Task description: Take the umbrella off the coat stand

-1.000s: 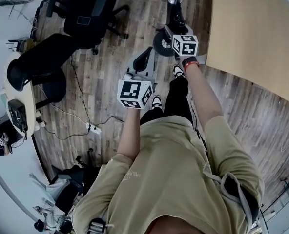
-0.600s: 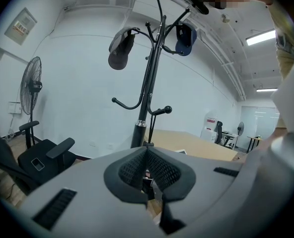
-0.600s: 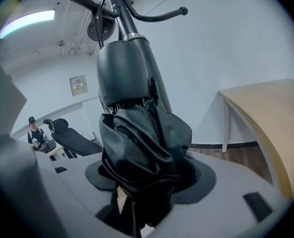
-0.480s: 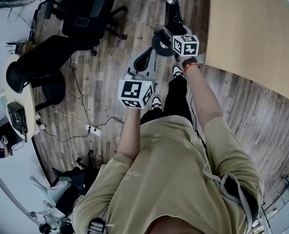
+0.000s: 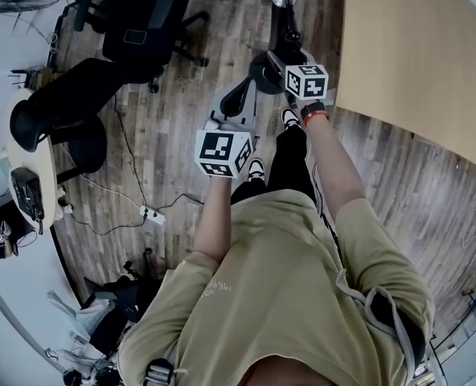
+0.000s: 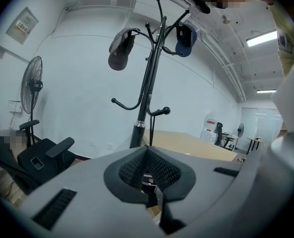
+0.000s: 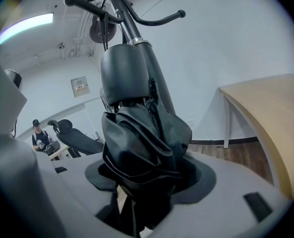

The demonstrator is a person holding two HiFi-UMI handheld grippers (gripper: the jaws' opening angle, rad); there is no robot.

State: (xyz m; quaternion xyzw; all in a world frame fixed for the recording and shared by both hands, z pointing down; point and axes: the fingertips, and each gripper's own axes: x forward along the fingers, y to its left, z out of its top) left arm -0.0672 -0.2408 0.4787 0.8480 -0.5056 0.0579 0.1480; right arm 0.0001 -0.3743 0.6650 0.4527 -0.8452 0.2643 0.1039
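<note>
The folded black umbrella [image 7: 142, 148] sits bunched between the jaws of my right gripper [image 7: 137, 192], which is shut on it. Its rounded grey end [image 7: 124, 73] points up along the coat stand's pole [image 7: 159, 90]. In the head view the right gripper [image 5: 272, 64] is held out close to the black coat stand [image 5: 286, 10], with the umbrella [image 5: 262, 72] as a dark round shape at its tip. My left gripper [image 5: 236, 101] hangs lower left of it, shut and holding nothing. The left gripper view has the coat stand [image 6: 148, 93] straight ahead beyond the left gripper [image 6: 154, 195].
Two caps [image 6: 121, 51] [image 6: 185, 38] hang on the stand's upper hooks. A light wooden table [image 5: 415, 47] is at the right, two black office chairs [image 5: 141, 22] [image 5: 61, 103] and a round table [image 5: 29, 175] at the left. A cable with a power strip [image 5: 151, 212] lies on the floor.
The right gripper with the umbrella has shifted a little back toward the person. The left gripper has stayed where it was.
</note>
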